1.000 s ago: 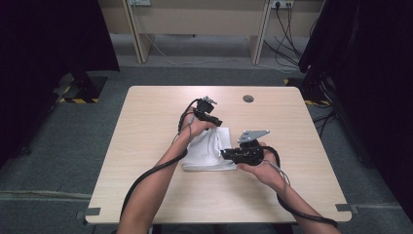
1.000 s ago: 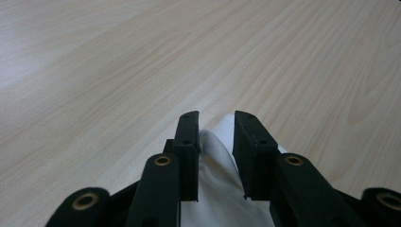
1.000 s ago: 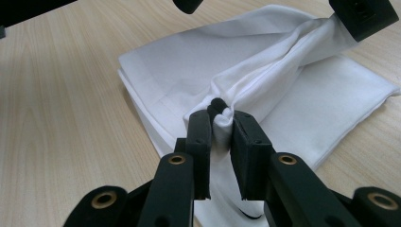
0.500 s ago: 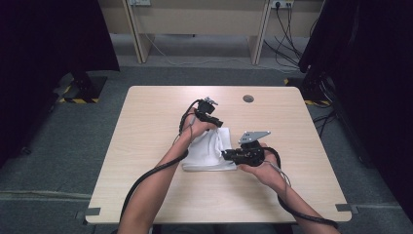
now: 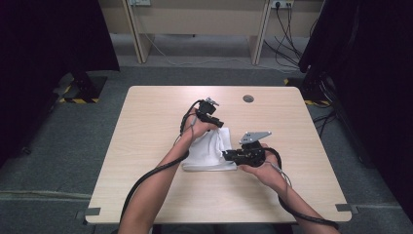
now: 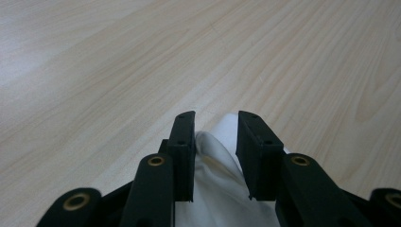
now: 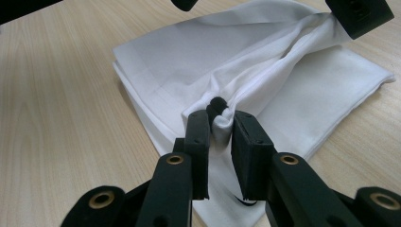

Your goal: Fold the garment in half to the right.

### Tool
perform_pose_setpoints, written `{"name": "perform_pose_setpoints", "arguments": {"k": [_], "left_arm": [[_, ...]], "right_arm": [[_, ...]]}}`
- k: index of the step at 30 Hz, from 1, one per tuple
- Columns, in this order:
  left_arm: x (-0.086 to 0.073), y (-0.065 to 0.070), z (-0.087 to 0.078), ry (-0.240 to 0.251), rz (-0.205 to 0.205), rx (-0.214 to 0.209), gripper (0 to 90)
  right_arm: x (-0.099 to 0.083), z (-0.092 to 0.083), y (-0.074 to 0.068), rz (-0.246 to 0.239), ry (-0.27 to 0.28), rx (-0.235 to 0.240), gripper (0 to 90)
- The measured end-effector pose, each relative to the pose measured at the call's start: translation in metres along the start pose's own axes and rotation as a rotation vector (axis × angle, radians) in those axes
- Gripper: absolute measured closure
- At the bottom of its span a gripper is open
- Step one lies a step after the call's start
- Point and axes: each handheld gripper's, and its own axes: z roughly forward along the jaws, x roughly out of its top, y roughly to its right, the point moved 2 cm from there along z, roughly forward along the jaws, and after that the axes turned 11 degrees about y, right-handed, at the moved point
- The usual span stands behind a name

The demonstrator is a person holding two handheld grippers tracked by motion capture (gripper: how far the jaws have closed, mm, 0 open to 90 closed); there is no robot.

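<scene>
Your white cloth point(image 5: 209, 152) lies folded near the middle of the desk point(image 5: 146, 126), one layer pulled up into a taut ridge. Your right tongs point(image 7: 220, 124) are clenched on a bunched pinch of it at its near side. Your left tongs point(image 6: 215, 132) grasp its far corner — their jaws have just been easing apart, fabric between them. From above, the folds blur — both hands flank the cloth.
</scene>
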Motion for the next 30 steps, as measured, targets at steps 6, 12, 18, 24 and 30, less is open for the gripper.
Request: {"name": "perform_pose_setpoints", "arguments": {"k": [6, 12, 18, 24, 30], "left_arm": [[-0.0003, 0.0007, 0.0006, -0.006, 0.009, 0.001, 66.7], [-0.0006, 0.0021, 0.0018, -0.009, 0.011, 0.002, 66.4], [-0.0005, 0.0029, 0.0024, -0.009, 0.012, 0.005, 64.5], [0.0005, 0.0038, 0.0028, -0.009, 0.014, 0.008, 61.5], [0.0024, 0.0046, 0.0026, -0.002, 0.016, 0.017, 56.3]], "right_arm": [[-0.0012, -0.0006, 0.0001, 0.003, 0.0, -0.003, 77.0], [-0.0023, -0.001, 0.0, 0.003, -0.001, -0.003, 76.8], [-0.0033, -0.0019, 0.0005, 0.006, -0.003, -0.007, 76.5], [-0.0043, -0.0022, 0.0008, 0.004, -0.012, -0.009, 75.9], [-0.0048, -0.0029, 0.0016, 0.003, -0.016, -0.011, 75.6]]}}
